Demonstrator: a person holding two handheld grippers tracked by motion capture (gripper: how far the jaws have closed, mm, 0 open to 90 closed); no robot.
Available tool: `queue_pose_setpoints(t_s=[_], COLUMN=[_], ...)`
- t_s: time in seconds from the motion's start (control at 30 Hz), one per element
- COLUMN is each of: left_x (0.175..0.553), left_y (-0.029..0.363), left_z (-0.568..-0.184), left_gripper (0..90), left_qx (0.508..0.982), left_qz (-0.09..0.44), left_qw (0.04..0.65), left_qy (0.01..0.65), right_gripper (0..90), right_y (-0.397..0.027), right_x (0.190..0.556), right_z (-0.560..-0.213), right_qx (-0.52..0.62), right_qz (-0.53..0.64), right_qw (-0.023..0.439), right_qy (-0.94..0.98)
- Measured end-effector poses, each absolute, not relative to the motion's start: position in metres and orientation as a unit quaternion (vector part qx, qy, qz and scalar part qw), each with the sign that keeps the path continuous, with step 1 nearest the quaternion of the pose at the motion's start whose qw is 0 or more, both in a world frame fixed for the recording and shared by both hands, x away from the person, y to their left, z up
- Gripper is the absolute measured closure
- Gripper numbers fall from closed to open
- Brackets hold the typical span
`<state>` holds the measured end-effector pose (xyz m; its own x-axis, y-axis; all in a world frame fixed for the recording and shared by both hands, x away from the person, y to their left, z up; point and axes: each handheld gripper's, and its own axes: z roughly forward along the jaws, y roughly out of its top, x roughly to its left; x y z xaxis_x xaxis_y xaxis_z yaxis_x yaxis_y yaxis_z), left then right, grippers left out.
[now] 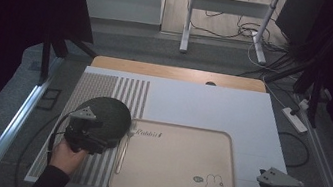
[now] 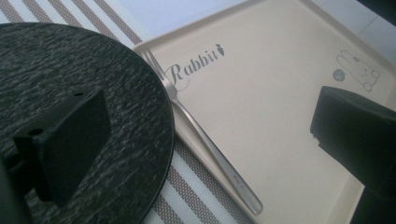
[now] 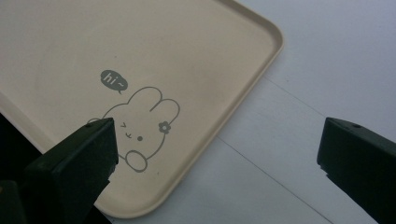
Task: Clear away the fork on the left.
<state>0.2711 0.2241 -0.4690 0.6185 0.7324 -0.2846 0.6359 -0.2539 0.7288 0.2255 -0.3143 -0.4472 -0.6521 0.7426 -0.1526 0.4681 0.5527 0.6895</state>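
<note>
Fork (image 2: 205,140) at frame centre lies between unclenched left gripper (image 2: 210,135) jaws; straddle handle squarely; right gripper (image 3: 217,154) idles released.

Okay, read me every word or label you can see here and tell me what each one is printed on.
"Rabbit" in script with a small carrot mark after it: along the far left of the beige tray.
"hi~" in a grey speech bubble beside the rabbit drawing: near right corner of that tray.
The dark round plate, the fork and the striped mat show no lettering.
</note>
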Motion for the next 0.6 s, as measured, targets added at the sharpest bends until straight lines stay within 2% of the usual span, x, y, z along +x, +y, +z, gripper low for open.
queue_pose_setpoints(t_s=[0.6], left_x=[0.240], left_y=[0.245], left_z=[-0.469], left_gripper=[0.0], left_qx=[0.769], left_qz=[0.076], left_qw=[0.438], left_qy=[0.460], right_gripper=[0.0], right_y=[-0.314], right_x=[0.226], right_z=[-0.447], right_qx=[0.357], right_qz=[0.311], right_qw=[0.218], right_qy=[0.853])
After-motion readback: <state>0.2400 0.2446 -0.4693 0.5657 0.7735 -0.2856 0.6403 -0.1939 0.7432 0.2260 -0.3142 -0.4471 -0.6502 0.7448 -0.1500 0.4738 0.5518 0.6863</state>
